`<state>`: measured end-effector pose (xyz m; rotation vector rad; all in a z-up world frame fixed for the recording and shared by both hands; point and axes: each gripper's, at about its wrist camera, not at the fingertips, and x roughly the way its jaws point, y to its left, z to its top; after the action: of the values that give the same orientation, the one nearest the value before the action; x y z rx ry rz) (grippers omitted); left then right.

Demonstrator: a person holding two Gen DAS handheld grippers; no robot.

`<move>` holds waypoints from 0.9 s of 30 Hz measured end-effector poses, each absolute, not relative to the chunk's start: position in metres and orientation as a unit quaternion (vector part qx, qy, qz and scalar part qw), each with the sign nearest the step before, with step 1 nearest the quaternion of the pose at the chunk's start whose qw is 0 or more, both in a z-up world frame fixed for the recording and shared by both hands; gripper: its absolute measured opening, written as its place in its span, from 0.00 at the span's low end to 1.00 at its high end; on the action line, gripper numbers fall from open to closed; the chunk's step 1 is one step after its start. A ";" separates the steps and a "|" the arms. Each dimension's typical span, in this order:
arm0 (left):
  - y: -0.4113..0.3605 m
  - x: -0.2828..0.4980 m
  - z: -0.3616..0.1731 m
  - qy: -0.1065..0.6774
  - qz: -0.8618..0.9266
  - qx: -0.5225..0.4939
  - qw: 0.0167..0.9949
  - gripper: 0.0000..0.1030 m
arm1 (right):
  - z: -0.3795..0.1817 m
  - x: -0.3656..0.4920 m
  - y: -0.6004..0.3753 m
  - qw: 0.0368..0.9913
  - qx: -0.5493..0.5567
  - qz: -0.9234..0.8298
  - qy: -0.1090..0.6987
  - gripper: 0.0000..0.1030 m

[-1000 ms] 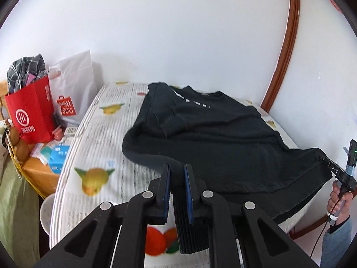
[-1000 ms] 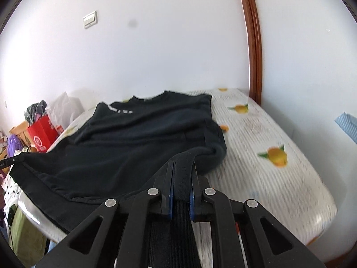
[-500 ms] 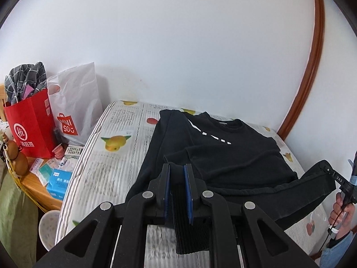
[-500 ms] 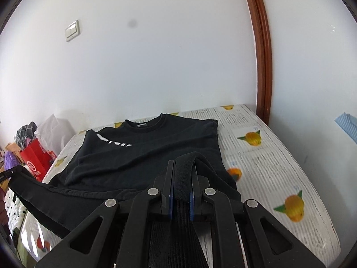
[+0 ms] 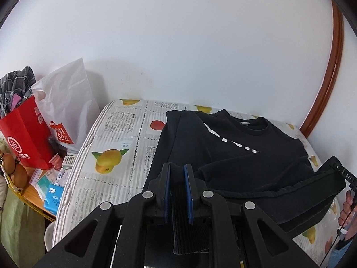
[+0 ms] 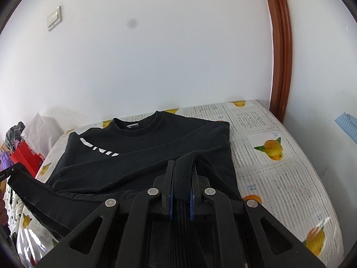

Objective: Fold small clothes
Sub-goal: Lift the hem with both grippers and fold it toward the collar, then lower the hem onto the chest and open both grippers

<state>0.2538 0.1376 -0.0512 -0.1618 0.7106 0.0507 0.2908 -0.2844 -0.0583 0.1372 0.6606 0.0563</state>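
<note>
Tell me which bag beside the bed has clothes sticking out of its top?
The red paper bag, with grey checked cloth rising from it. The white plastic bag next to it shows none.

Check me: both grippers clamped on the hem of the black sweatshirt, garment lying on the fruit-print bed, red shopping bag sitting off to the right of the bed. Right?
Nearly. The red shopping bag stands to the left of the fruit-print bed, as the left wrist view shows. The rest holds: the left gripper and right gripper are both clamped on the hem of the black sweatshirt.
</note>
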 end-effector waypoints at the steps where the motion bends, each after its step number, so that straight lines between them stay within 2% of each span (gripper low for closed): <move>1: 0.137 0.260 -0.054 0.350 0.026 -0.077 0.933 0.12 | -0.061 0.297 -0.285 0.942 0.066 0.026 0.327 0.10; 14: 0.143 0.304 -0.103 0.398 0.040 -0.072 0.914 0.15 | -0.120 0.352 -0.290 0.915 0.051 -0.011 0.399 0.13; 16: 0.145 0.303 -0.102 0.398 0.034 -0.076 0.914 0.16 | -0.118 0.344 -0.291 0.916 0.050 -0.006 0.397 0.18; 18: 0.146 0.300 -0.100 0.403 0.027 -0.077 0.912 0.23 | -0.113 0.335 -0.293 0.915 0.051 -0.008 0.401 0.28; 22: 0.147 0.282 -0.091 0.395 0.006 -0.070 0.916 0.47 | -0.097 0.301 -0.305 0.924 0.057 -0.004 0.377 0.41; 25: 0.151 0.262 -0.089 0.387 0.007 -0.064 0.920 0.49 | -0.088 0.281 -0.317 0.929 0.057 -0.024 0.365 0.45; 27: 0.157 0.249 -0.091 0.391 0.002 -0.071 0.918 0.49 | -0.088 0.268 -0.324 0.928 0.057 -0.028 0.366 0.51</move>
<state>0.2494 0.1573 -0.0906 -0.1469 0.8035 0.0050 0.2676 -0.3242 -0.0880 0.1163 0.7499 -0.0564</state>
